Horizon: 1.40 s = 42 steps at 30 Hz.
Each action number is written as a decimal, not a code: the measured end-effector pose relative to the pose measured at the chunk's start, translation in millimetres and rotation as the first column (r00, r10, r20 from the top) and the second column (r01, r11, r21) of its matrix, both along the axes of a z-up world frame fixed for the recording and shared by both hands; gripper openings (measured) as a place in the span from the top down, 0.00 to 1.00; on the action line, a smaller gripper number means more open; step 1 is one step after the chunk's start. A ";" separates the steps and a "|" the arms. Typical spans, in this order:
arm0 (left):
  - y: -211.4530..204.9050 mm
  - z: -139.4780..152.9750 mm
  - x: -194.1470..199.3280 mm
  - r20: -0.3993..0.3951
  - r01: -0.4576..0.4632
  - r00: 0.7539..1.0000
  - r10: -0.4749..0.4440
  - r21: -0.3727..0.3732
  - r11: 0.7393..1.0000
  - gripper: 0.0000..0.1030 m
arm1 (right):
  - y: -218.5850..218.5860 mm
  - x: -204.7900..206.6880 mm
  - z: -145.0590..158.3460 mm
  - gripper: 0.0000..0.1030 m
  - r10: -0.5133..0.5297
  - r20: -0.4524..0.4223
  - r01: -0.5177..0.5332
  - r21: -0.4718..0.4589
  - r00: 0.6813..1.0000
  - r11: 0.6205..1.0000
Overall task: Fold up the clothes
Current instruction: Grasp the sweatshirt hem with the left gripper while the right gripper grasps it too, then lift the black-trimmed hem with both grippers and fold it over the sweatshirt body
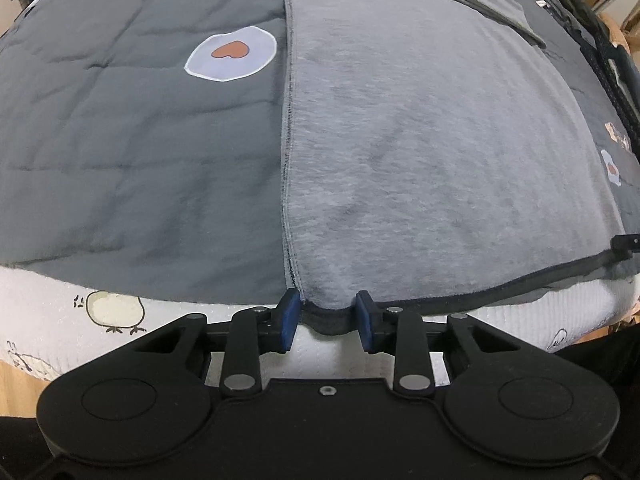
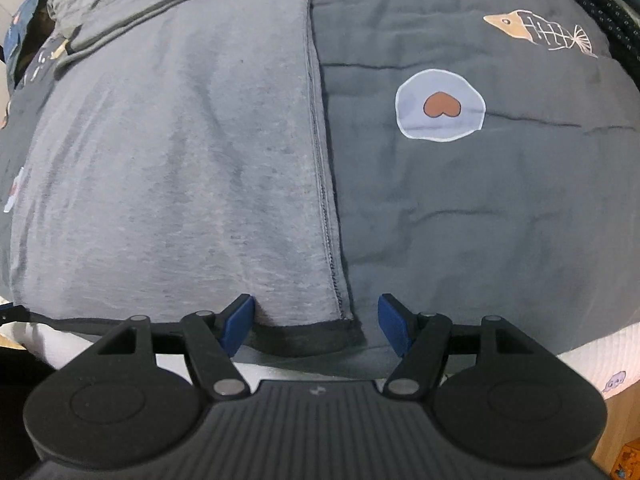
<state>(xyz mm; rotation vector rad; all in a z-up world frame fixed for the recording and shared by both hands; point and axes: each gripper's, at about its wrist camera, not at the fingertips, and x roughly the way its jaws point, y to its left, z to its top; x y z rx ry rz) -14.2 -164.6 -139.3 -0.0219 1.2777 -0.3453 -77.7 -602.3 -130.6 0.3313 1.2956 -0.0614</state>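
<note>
A light grey fleecy garment (image 1: 420,140) lies flat on a dark grey quilt (image 1: 120,140), with a stitched side seam (image 1: 287,140) running away from me. My left gripper (image 1: 328,320) is open at the near left corner, and the dark hem band sags between its blue pads (image 1: 290,320). A black zipper (image 1: 500,284) runs along the near edge to the right. In the right wrist view the same garment (image 2: 180,160) lies left of its seam (image 2: 320,160). My right gripper (image 2: 316,324) is wide open, straddling the near right hem corner (image 2: 312,338).
The quilt (image 2: 480,220) carries egg-with-heart prints (image 1: 232,54) (image 2: 440,106) and a fish print (image 2: 540,32). A white sheet with a chick drawing (image 1: 112,312) hangs over the near bed edge. A dark strap (image 1: 612,72) lies along the far right side.
</note>
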 end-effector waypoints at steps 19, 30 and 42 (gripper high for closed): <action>18.1 24.9 3.5 0.015 -0.074 0.997 0.078 -0.161 0.984 0.96 | -23.1 -21.4 31.7 0.92 -0.105 0.205 0.051 0.251 0.973 0.967; 31.5 82.5 42.5 0.098 -0.074 0.991 0.096 -0.204 0.976 0.96 | -40.2 -10.1 68.4 0.92 -0.266 0.350 0.077 0.469 0.898 0.880; 14.0 101.9 133.7 0.160 -0.034 0.985 0.060 -0.159 0.987 0.96 | -46.8 70.7 92.3 0.92 -0.253 0.366 0.076 0.435 0.895 0.897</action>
